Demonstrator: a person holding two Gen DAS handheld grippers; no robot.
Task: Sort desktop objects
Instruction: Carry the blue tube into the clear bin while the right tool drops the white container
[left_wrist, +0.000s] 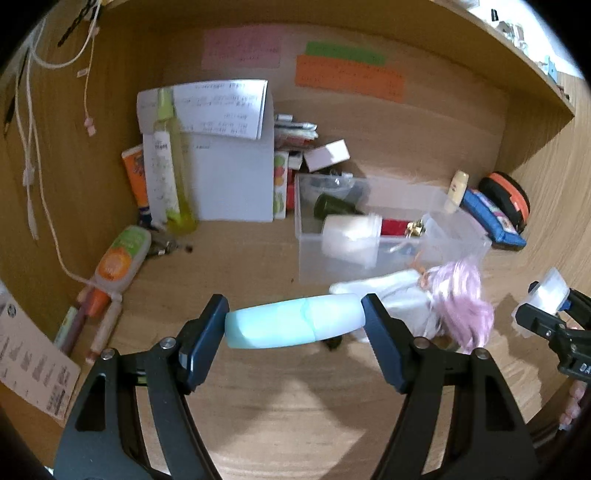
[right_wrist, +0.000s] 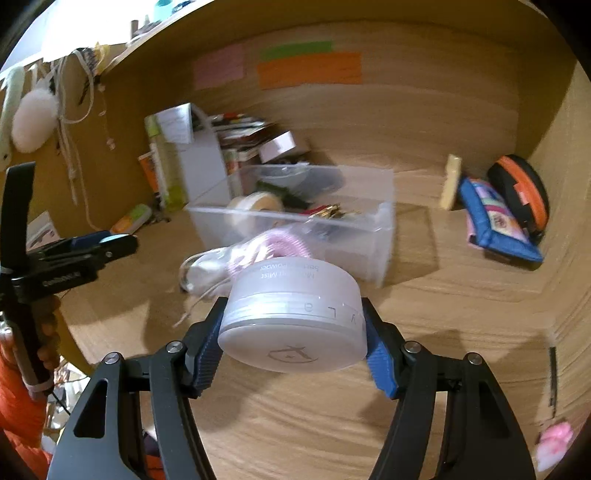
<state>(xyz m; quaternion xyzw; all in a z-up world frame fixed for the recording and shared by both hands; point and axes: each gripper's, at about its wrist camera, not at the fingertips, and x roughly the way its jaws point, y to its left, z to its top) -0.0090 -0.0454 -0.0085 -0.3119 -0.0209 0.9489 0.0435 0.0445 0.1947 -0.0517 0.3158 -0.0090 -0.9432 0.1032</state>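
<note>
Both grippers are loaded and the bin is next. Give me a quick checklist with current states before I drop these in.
1. Left gripper grip on the blue bottle: ok, held end to end between both fingers.
2. Right gripper grip on the white jar: ok, clamped at both sides.
3. Bin open on top: ok, no lid.
4. Room in bin: cannot tell, several items already inside.
5. Path to bin: not ok, the doll lies right in front of it.
</note>
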